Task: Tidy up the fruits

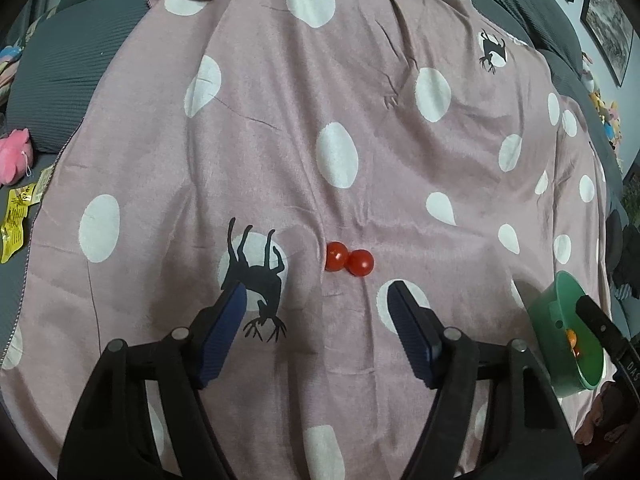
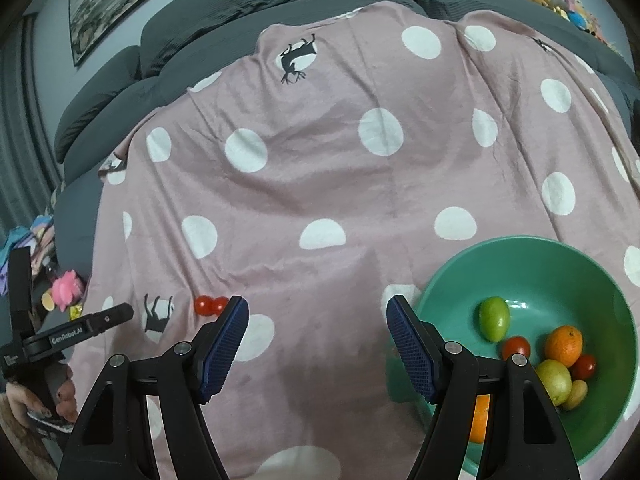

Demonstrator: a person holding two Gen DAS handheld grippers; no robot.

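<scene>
Two small red tomatoes [image 1: 349, 262] lie touching each other on the pink polka-dot blanket [image 1: 280, 140], just beyond my open, empty left gripper [image 1: 316, 300]. They also show in the right wrist view [image 2: 210, 305], left of my open, empty right gripper [image 2: 318, 312]. A green bowl [image 2: 532, 256] sits to the right, holding a green lime [image 2: 494, 318], an orange [image 2: 564, 345], red tomatoes [image 2: 516, 347], and yellowish fruits [image 2: 554, 380]. The bowl shows at the right edge of the left wrist view [image 1: 560, 320].
The blanket covers a grey sofa [image 2: 240, 12]. A pink plush toy [image 1: 14, 156] and yellow packets [image 1: 16, 216] lie off the blanket's left edge. Framed pictures [image 2: 108, 0] hang on the wall. Plush toys [image 2: 560, 0] sit at the far right.
</scene>
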